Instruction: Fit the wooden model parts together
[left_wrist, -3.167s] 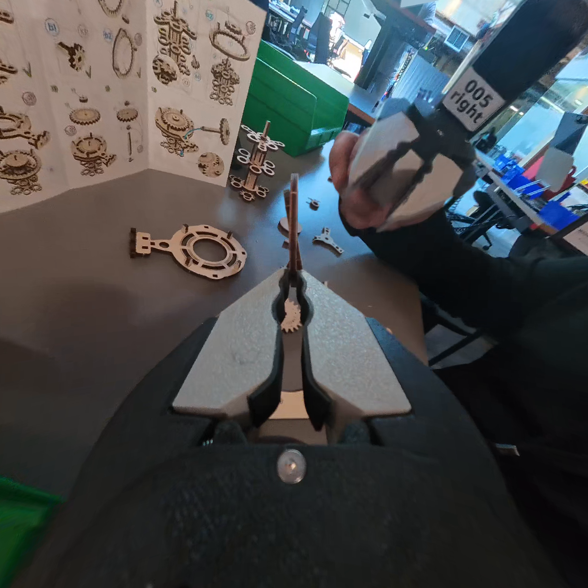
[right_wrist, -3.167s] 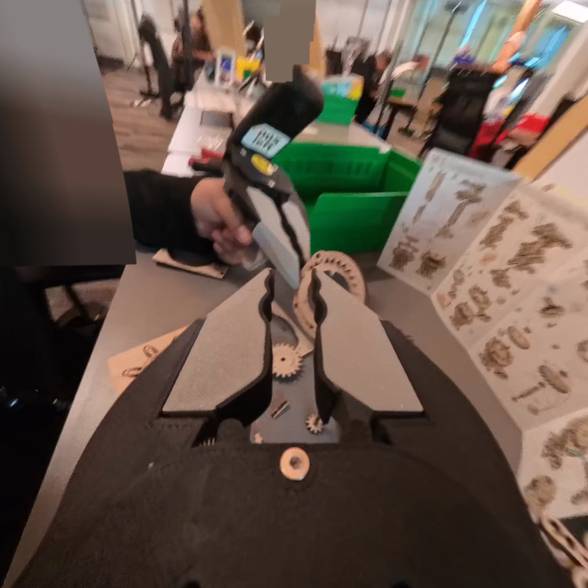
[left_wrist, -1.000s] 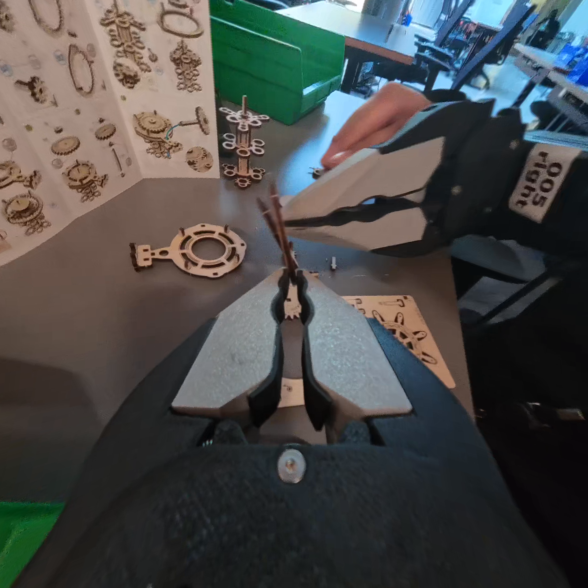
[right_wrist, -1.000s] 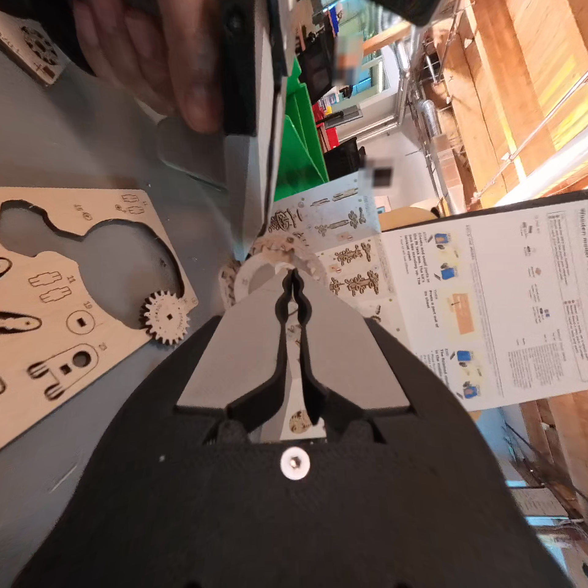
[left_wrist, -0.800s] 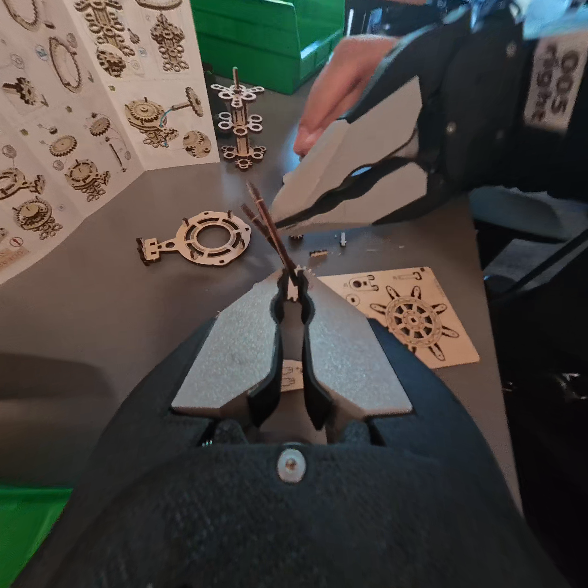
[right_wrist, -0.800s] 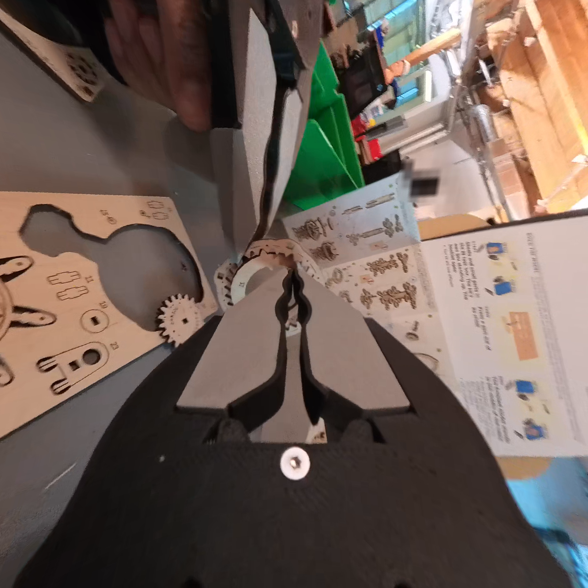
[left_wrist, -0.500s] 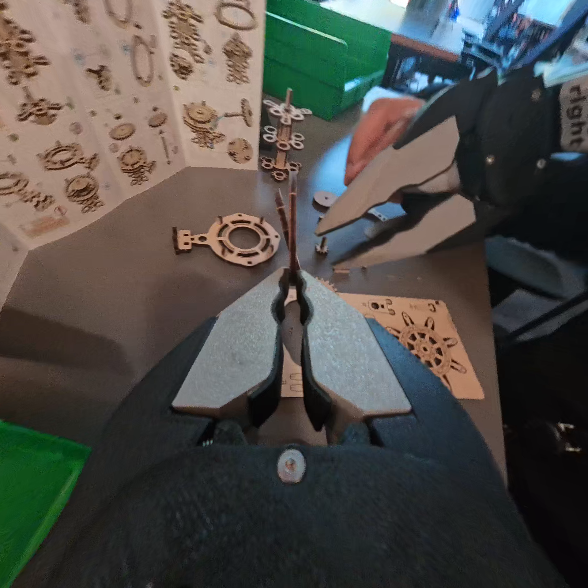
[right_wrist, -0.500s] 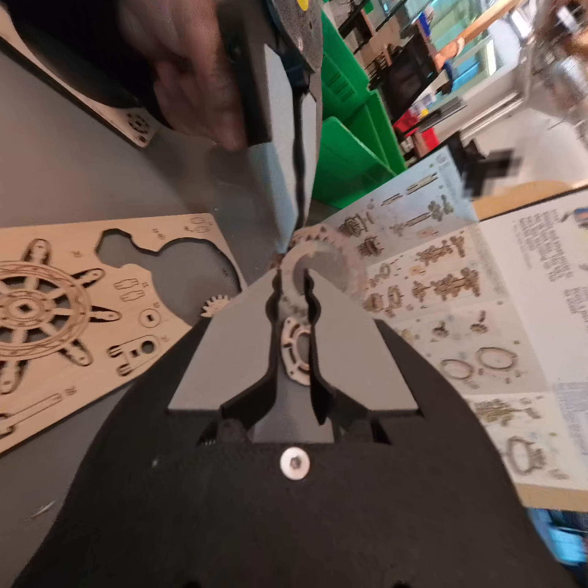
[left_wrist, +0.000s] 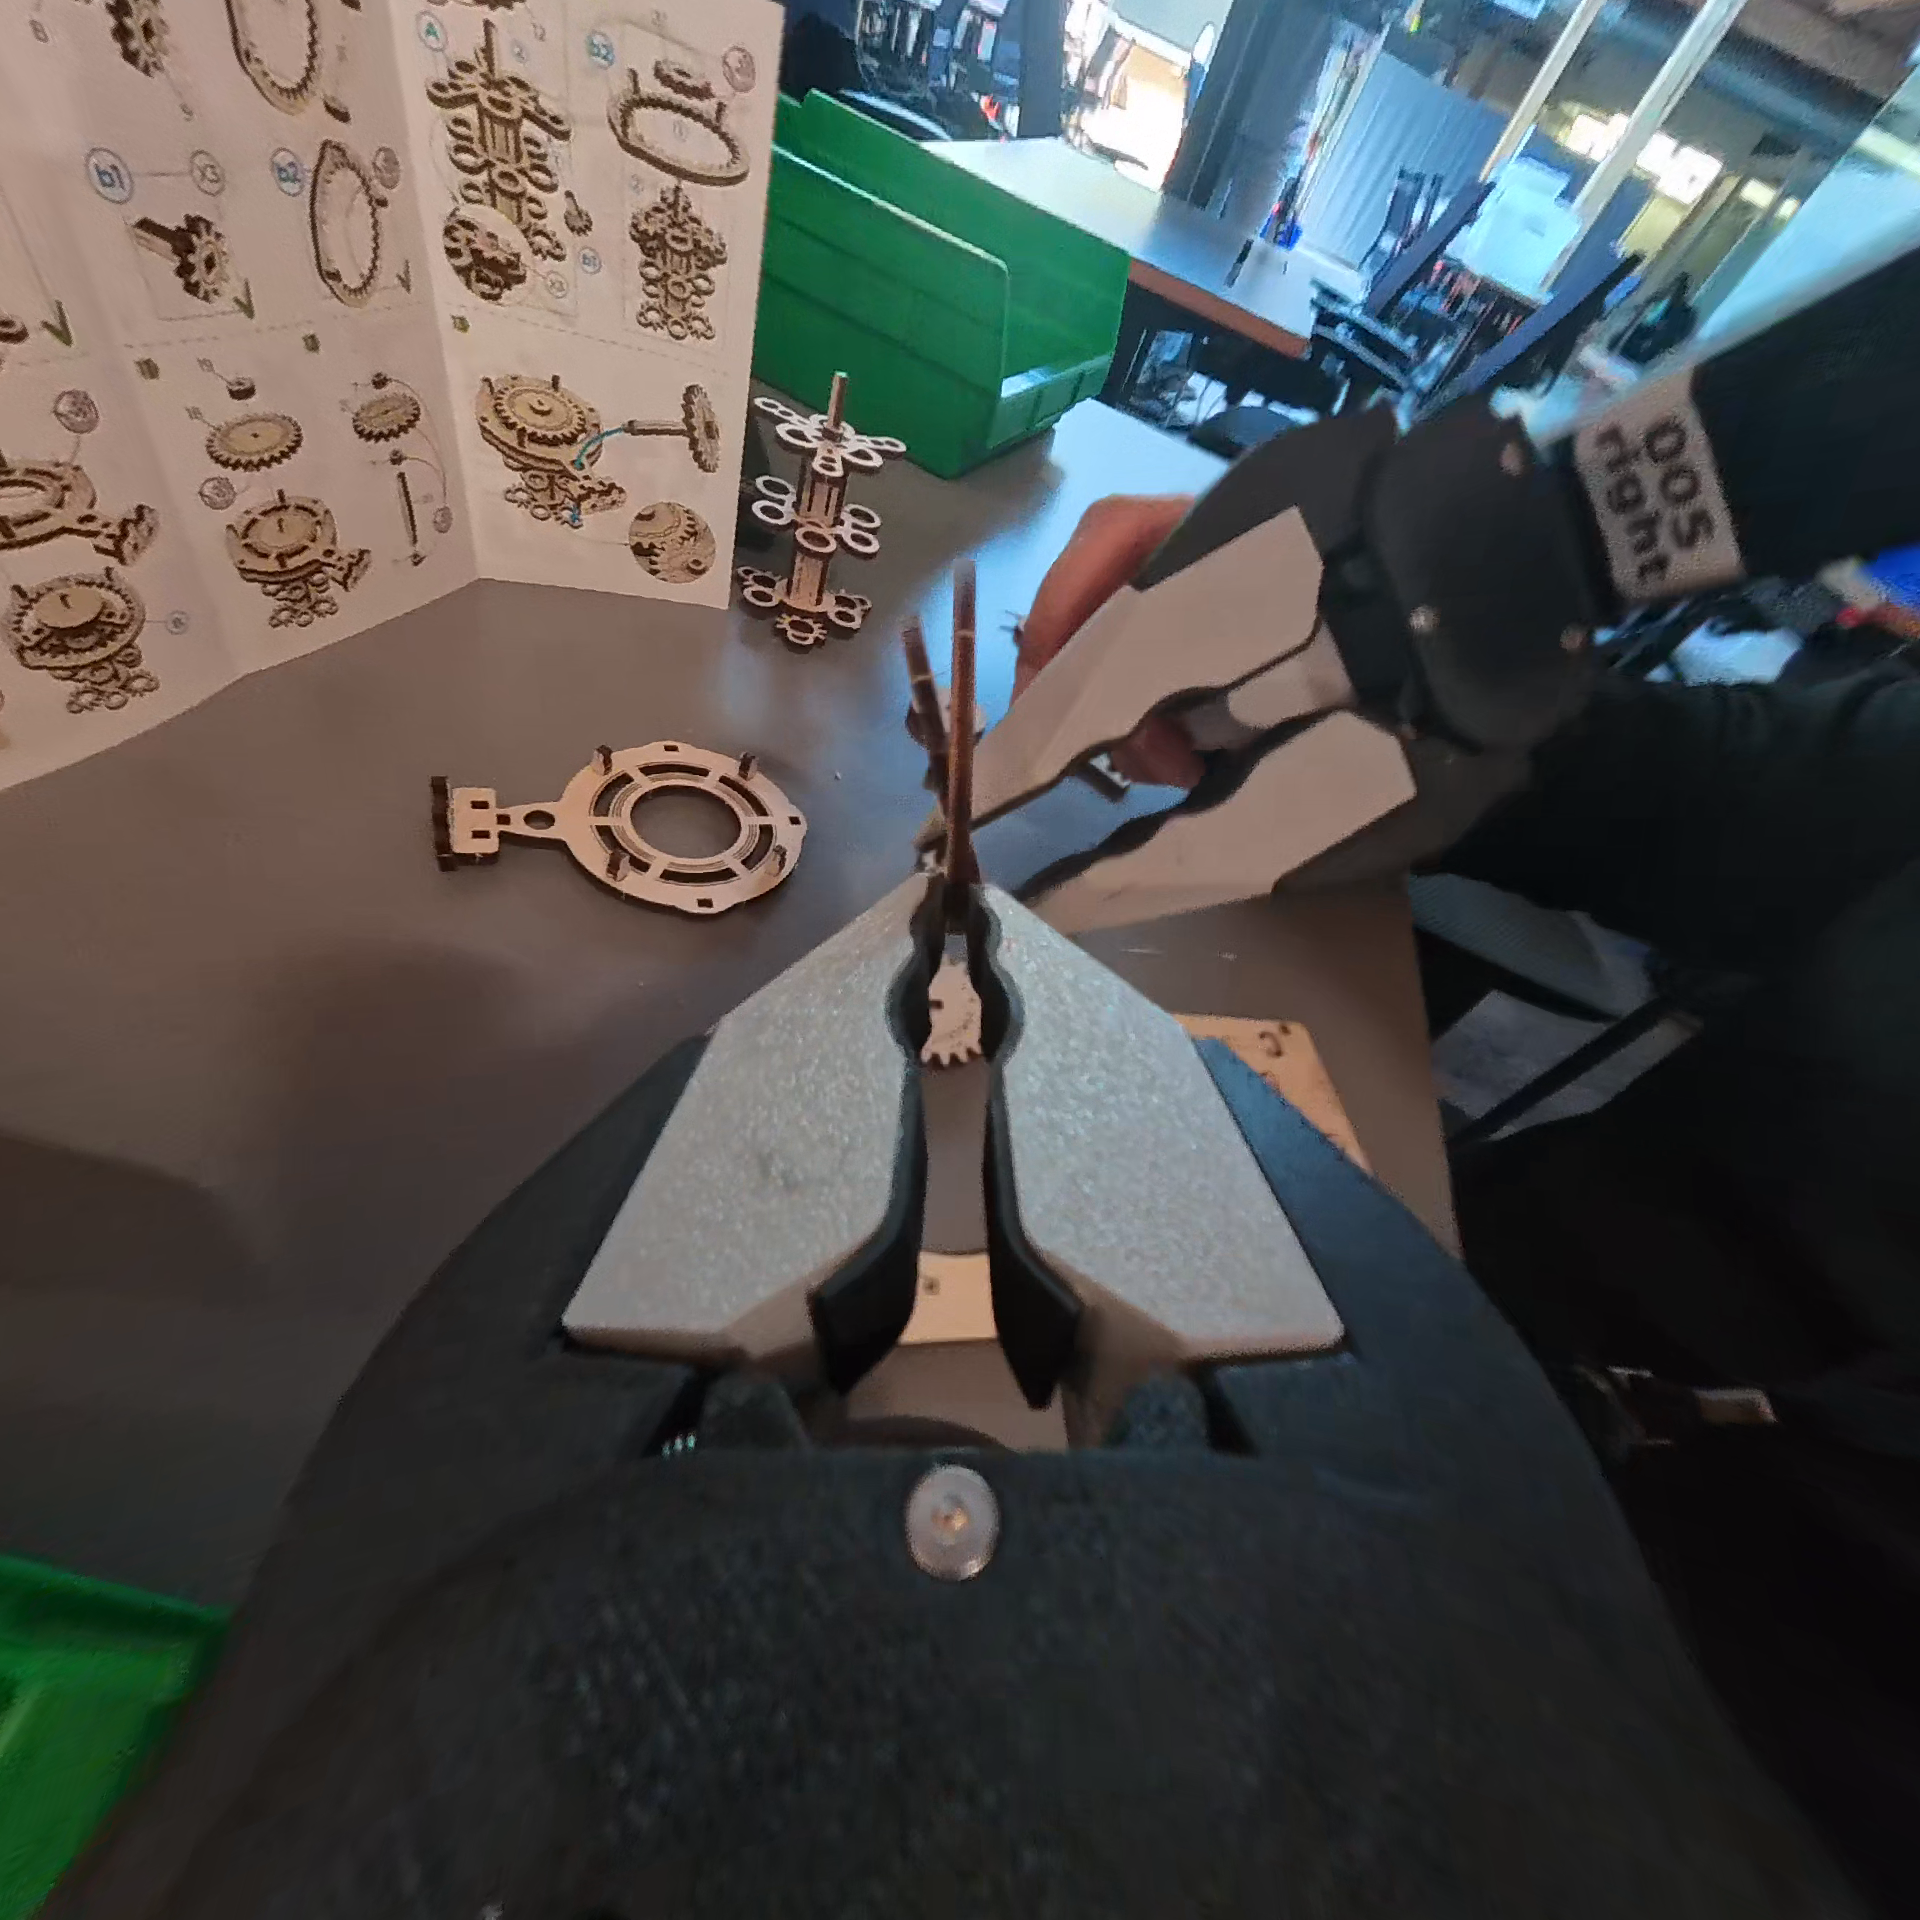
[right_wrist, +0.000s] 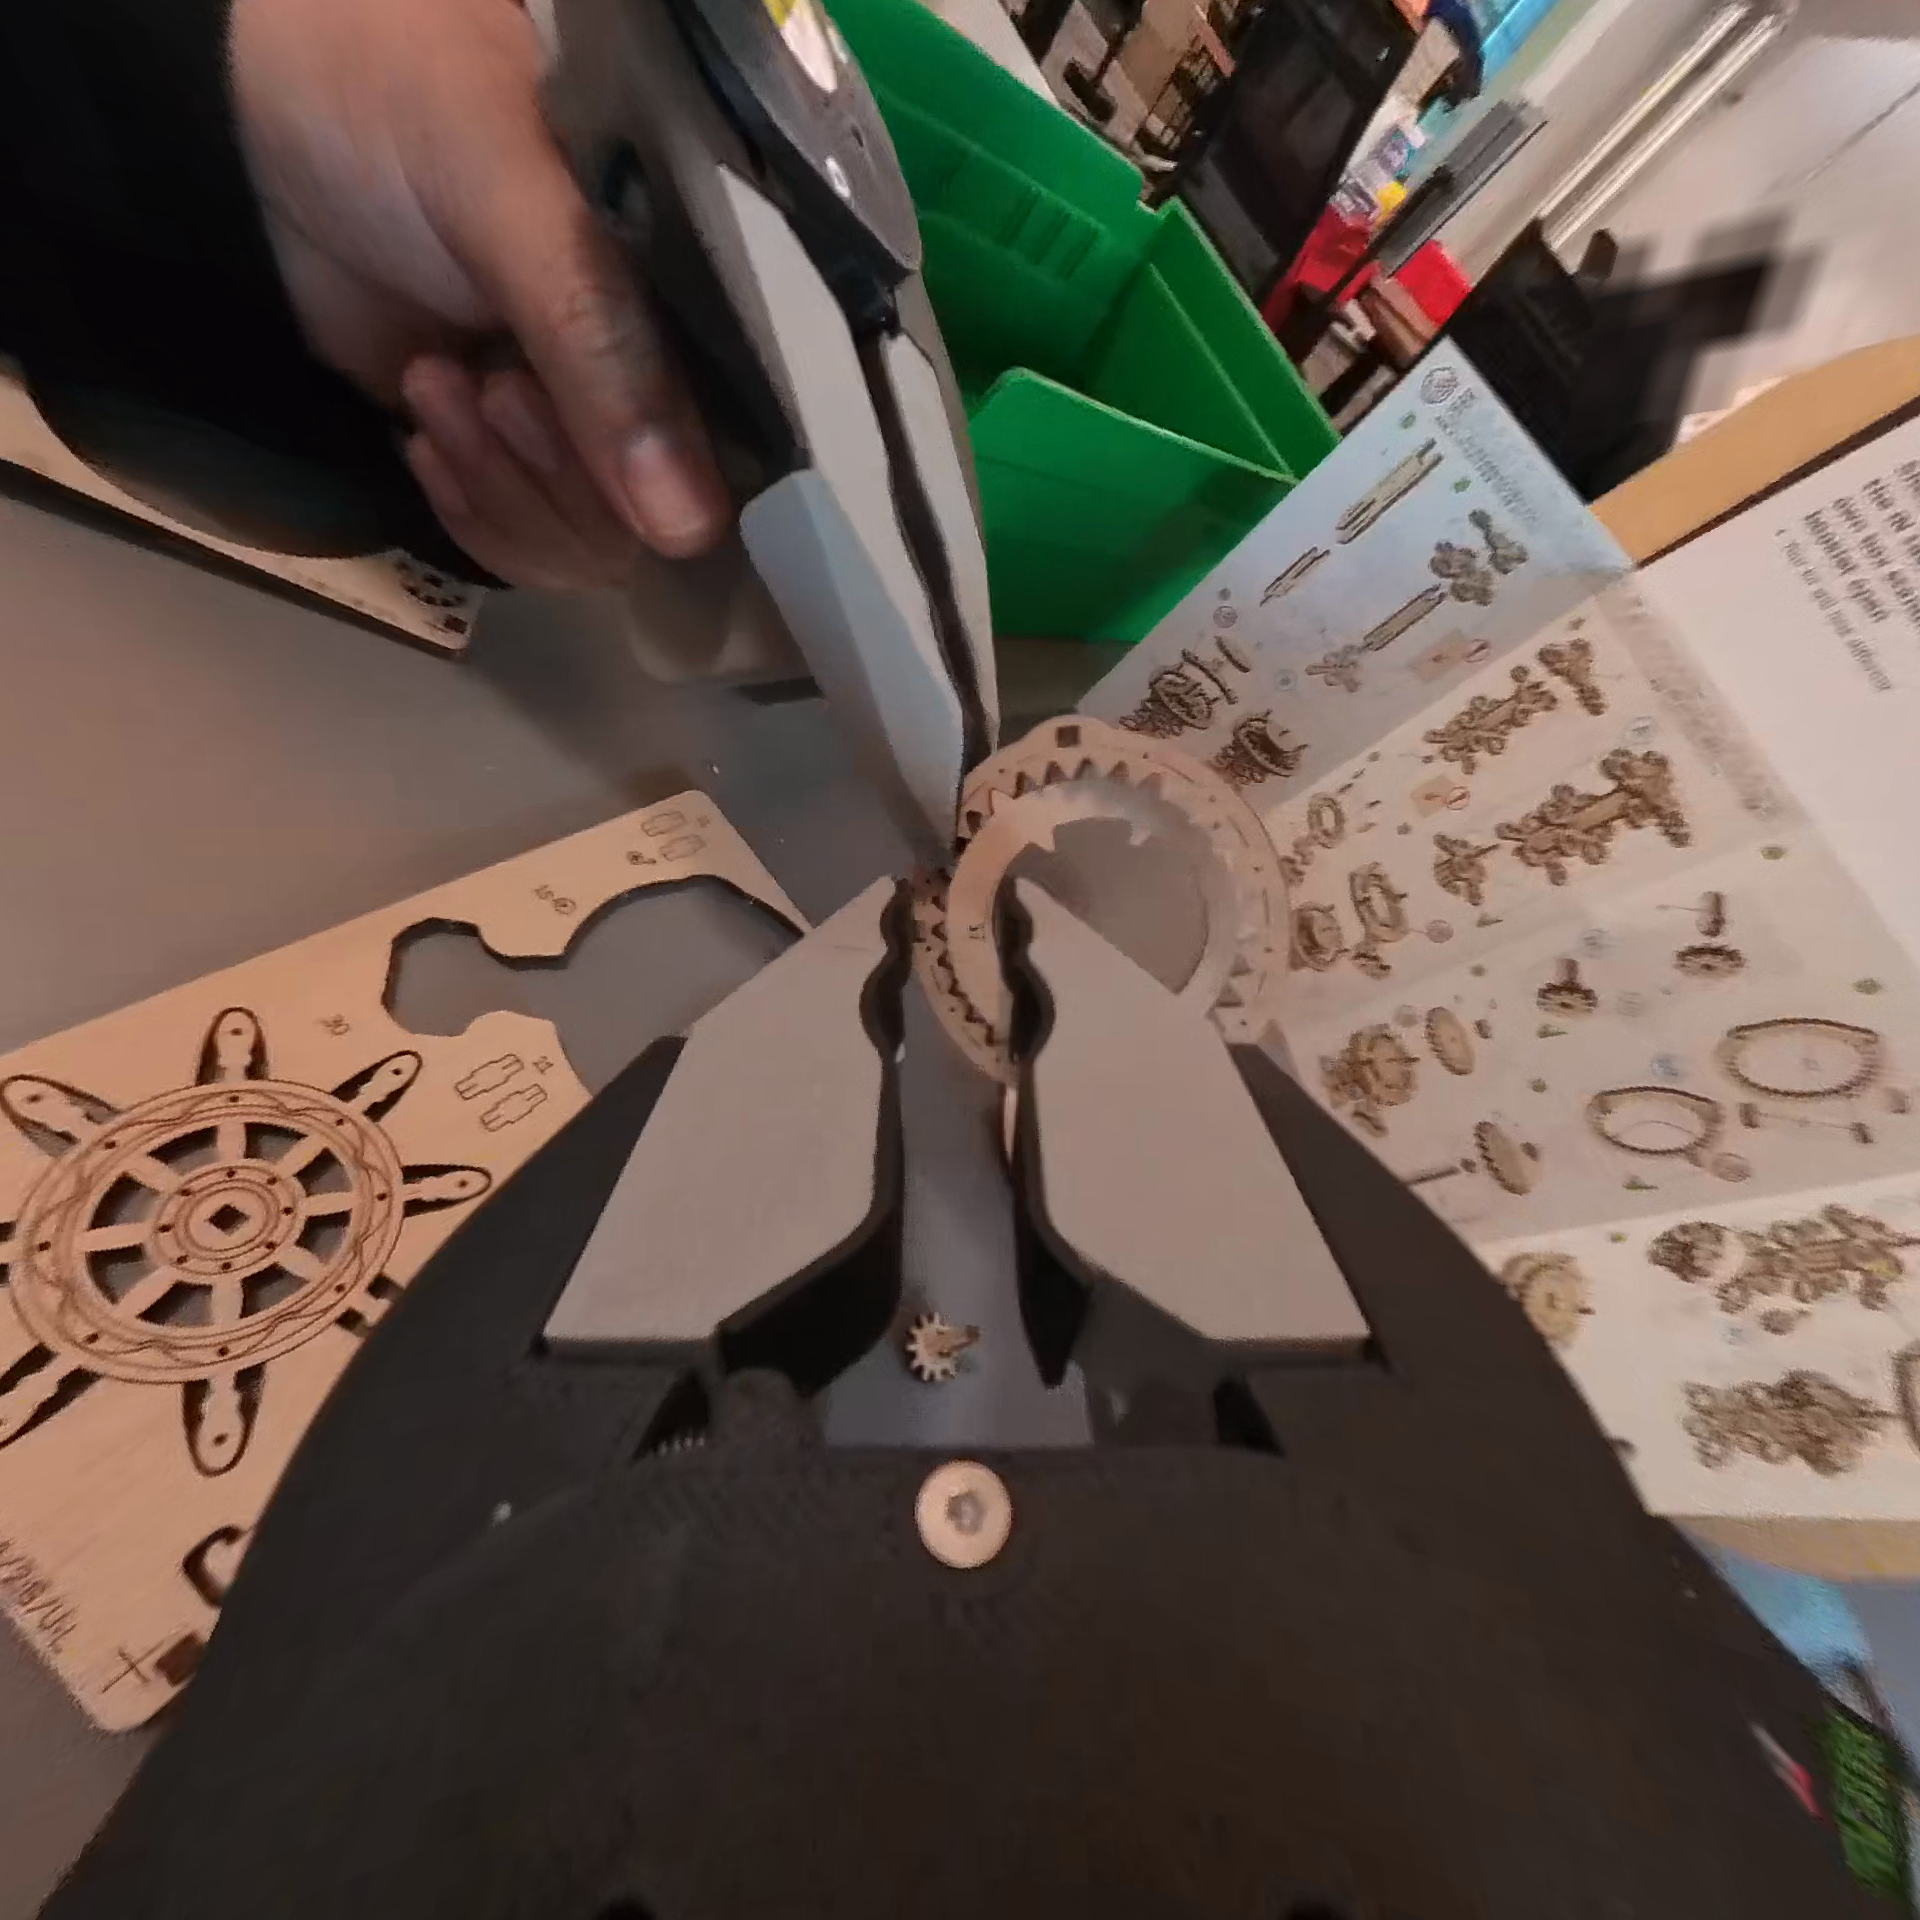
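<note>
My left claw (left_wrist: 948, 902) is clamped on the edge of the toothed wooden ring (right_wrist: 1117, 821), holding it upright above the surface (left_wrist: 312, 987). My right claw (right_wrist: 951, 914) stands parted, its fingertips either side of the ring's rim, gripping nothing. I judge the risk is closing off-centre: that would twist the thin ring out of the left grip or crack it, dropping it near the cut-out sheet (right_wrist: 197, 1143).

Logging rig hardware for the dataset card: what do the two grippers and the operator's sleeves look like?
Both grippers match: textured black bodies, pale grey wedge fingers with wavy black inner pads, and a silver screw at the centre. The left gripper shows that up close. The right gripper also carries a white tag with dark print. Sleeves are black.
</note>
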